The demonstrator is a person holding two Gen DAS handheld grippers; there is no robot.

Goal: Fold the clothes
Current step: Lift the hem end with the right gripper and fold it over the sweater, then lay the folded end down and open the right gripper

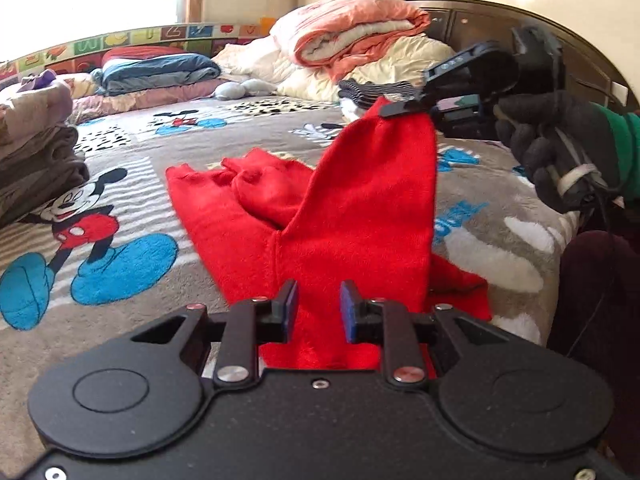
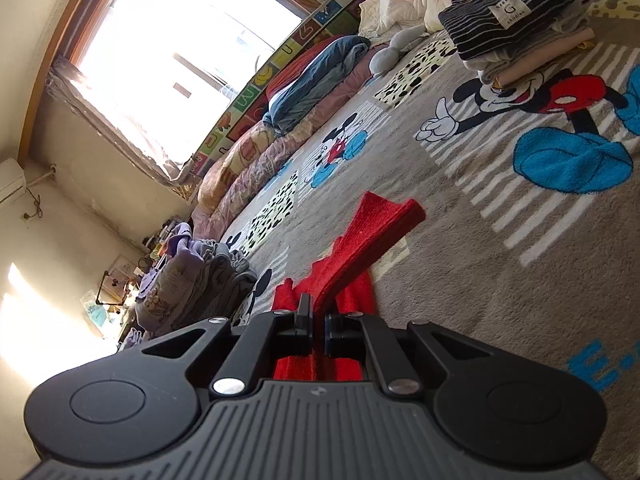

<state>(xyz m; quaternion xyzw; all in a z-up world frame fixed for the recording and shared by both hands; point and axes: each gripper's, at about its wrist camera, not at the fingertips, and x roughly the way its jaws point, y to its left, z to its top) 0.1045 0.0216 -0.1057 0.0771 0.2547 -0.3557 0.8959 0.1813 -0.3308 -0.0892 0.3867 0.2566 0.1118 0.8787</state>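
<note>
A red fleece garment (image 1: 320, 220) lies on the Mickey Mouse bedspread (image 1: 120, 168). My right gripper (image 1: 404, 106) is shut on one end of it and holds that end lifted above the bed; in the right wrist view the red cloth (image 2: 360, 248) runs out from between the closed fingers (image 2: 318, 320). My left gripper (image 1: 318, 304) is open just above the near part of the garment, its blue pads (image 1: 348, 308) apart, with red cloth showing between them.
A folded stack of brown clothes (image 1: 36, 152) stands at the left. A striped folded stack (image 2: 516, 12) sits toward the headboard. Rolled quilts (image 1: 352, 36) and blue bedding (image 1: 160, 72) line the far side under the window (image 2: 180, 52).
</note>
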